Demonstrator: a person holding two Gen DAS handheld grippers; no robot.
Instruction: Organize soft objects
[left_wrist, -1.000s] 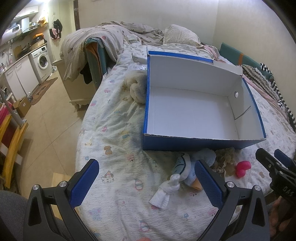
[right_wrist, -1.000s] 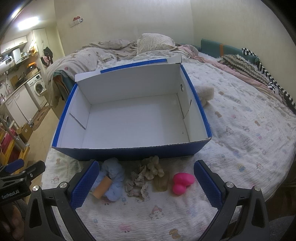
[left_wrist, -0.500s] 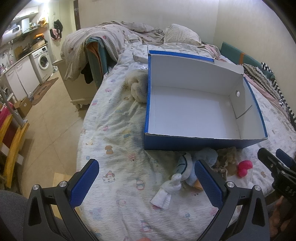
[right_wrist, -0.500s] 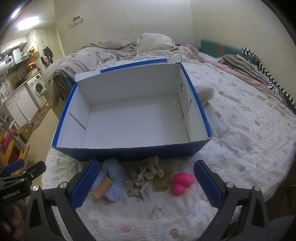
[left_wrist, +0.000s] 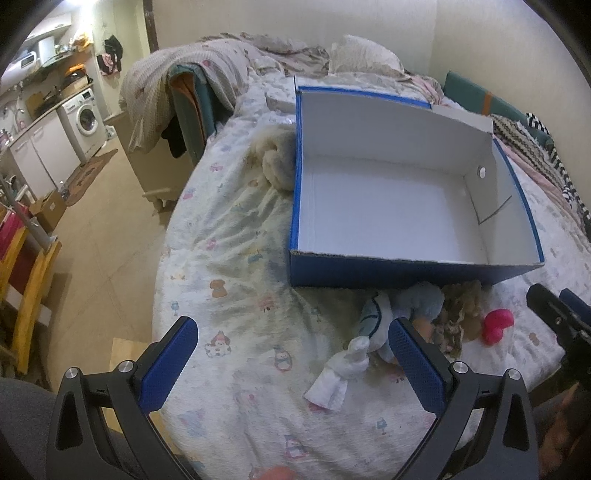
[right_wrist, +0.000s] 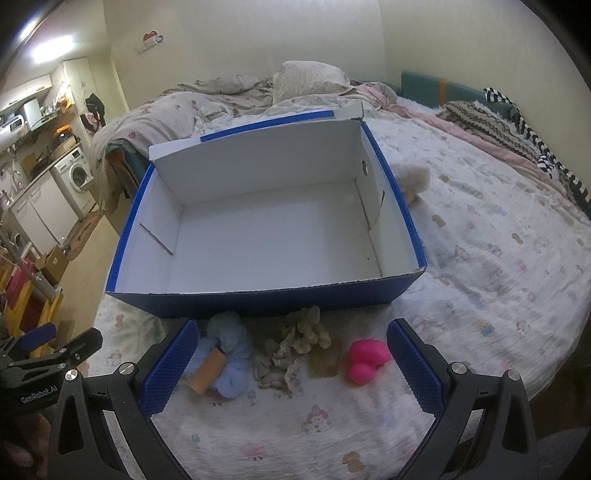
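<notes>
An empty blue box with a white inside (left_wrist: 388, 206) (right_wrist: 266, 236) stands on the bed. In front of it lie a light blue plush toy (right_wrist: 227, 360) (left_wrist: 399, 314), a beige lace scrunchie (right_wrist: 295, 343) (left_wrist: 461, 310) and a pink soft toy (right_wrist: 367, 356) (left_wrist: 496, 325). A white knotted cloth (left_wrist: 341, 373) lies nearest my left gripper. A cream fluffy toy (left_wrist: 279, 162) (right_wrist: 415, 181) lies beside the box. My left gripper (left_wrist: 291, 358) is open and empty above the bed's near edge. My right gripper (right_wrist: 291, 362) is open and empty just short of the toys.
The bed (left_wrist: 236, 258) has a patterned sheet, with heaped blankets and pillows (right_wrist: 229, 92) at the far end. The floor (left_wrist: 96, 229) and a washing machine (left_wrist: 83, 122) are to the left. A striped throw (right_wrist: 517, 122) lies along the right side.
Both grippers stay open; the left view has drifted slightly. Nothing on the bed has moved.
</notes>
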